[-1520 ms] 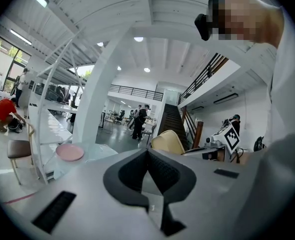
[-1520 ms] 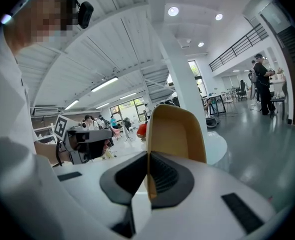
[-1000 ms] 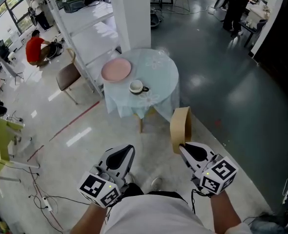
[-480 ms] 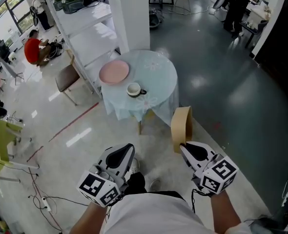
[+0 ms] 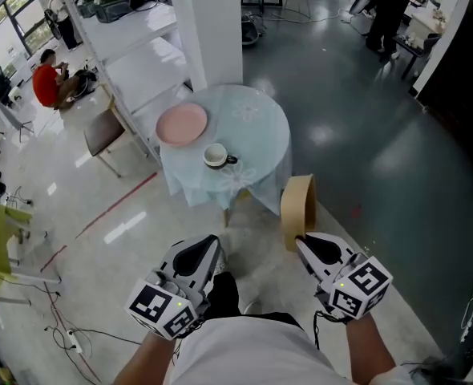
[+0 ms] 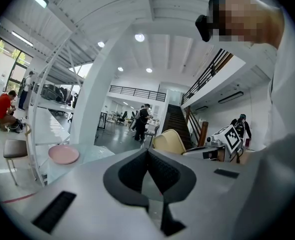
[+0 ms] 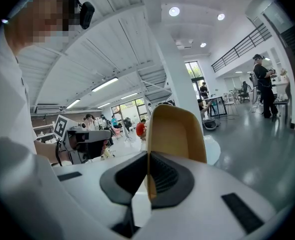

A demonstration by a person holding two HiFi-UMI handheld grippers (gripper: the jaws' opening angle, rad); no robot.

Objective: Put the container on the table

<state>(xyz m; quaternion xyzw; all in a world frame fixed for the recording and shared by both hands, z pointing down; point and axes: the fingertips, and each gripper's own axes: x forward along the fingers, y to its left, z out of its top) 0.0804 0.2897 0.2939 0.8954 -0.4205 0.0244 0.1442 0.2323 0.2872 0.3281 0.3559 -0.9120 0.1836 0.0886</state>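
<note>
Head view, looking steeply down: carrying a tan container [image 5: 297,207] in the right tongs [image 5: 304,242], pinched by its thin wall, out in the air over the floor and well short of the round table [image 5: 262,127]. Seen in the right gripper view as clamped tight, one jaw on each face of that wall. Left tongs [image 5: 211,249] pressed together on nothing, as confirmed in the left gripper view.

Judging the step in hand as the carry toward the table. To do it well:
- Walk up close before reaching out.
- Hold the pinch firm, since gripping at one edge only lets the weight swing.
- Aim for bare cloth on the near right part of the table, apart from the pink plate [image 5: 181,124] and the cup [image 5: 215,156].
- Roll the tongs so the base comes down flat.
- Lower until resting, then part the jaws and draw back without dragging the cloth.

Standing on edge at present, not flat: broad round face upright, longest span running up and away from the tongs, toward the table. Mouth apparently turned sideways to the person's right, with the hollow showing beside the right-hand jaw in the right gripper view. Probably needs about a quarter turn to bring the mouth upward.
</note>
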